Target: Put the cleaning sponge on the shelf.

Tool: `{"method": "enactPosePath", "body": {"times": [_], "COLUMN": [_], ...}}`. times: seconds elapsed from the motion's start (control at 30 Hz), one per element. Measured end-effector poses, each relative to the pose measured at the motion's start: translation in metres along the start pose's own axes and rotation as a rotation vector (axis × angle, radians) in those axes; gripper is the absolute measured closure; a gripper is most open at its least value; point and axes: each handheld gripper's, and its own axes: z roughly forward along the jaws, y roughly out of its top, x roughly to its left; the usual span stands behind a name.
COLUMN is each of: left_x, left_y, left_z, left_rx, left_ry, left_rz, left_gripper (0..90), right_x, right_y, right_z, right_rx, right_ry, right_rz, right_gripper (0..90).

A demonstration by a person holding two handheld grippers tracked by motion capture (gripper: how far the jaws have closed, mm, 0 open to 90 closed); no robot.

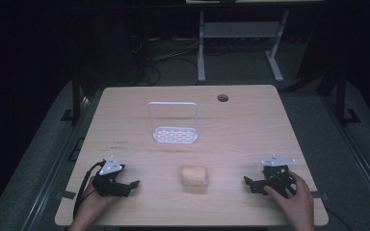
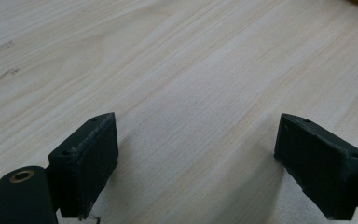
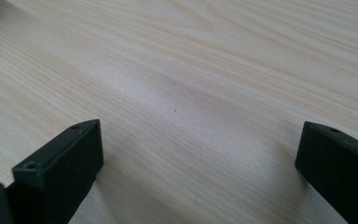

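Your left gripper (image 1: 134, 184) rests low at the near left of the wooden surface (image 1: 250, 130), held in your left hand (image 1: 92, 198), with its grey three-cornered plate on top and its cable looping off toward the near left edge. Its jaws are spread wide and point toward the middle of the surface. In the left gripper view the two black jaws stand well apart with bare wood grain between them and nothing held.

Your right gripper (image 1: 248, 183) sits at the near right, your right hand (image 1: 294, 198) wrapped around its body, and its jaws point leftward toward the middle. They too are released: the right gripper view shows them far apart over bare wood, with a tiny dark speck on the grain ahead of them.

Between your two grippers, near the front edge, lies a small tan bun (image 1: 194, 175), apart from both sets of jaws. A sliver of it shows at the top right corner of the left gripper view.

Farther back, near the centre, stands a white rack (image 1: 173, 122) with a perforated base and an upright frame. A round hole (image 1: 222, 98) is cut into the surface toward the far right.
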Motion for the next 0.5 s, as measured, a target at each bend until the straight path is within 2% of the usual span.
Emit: {"method": "enactPosePath", "body": {"times": [0.23, 0.3, 0.5], "left_x": [-0.0008, -0.0007, -0.0024], "left_y": [0.0023, 0.0031, 0.0075], "left_z": [0.0003, 0.0000, -0.0001], "left_rx": [0.013, 0.013, 0.015], "left_ry": [0.007, -0.003, -0.022], "left_rz": [-0.009, -0.018, -0.005], "left_gripper": [13.4, 13.7, 13.8], "right_x": [0.0001, 0.0000, 0.0001], "right_y": [0.0000, -0.0001, 0.0001], "right_z": [0.0000, 0.0002, 0.0000], "right_rx": [0.000, -0.002, 0.001], "right_ry": [0.000, 0.000, 0.000], "right_rz": [0.001, 0.000, 0.002], "right_gripper": [0.7, 0.6, 0.6]}}
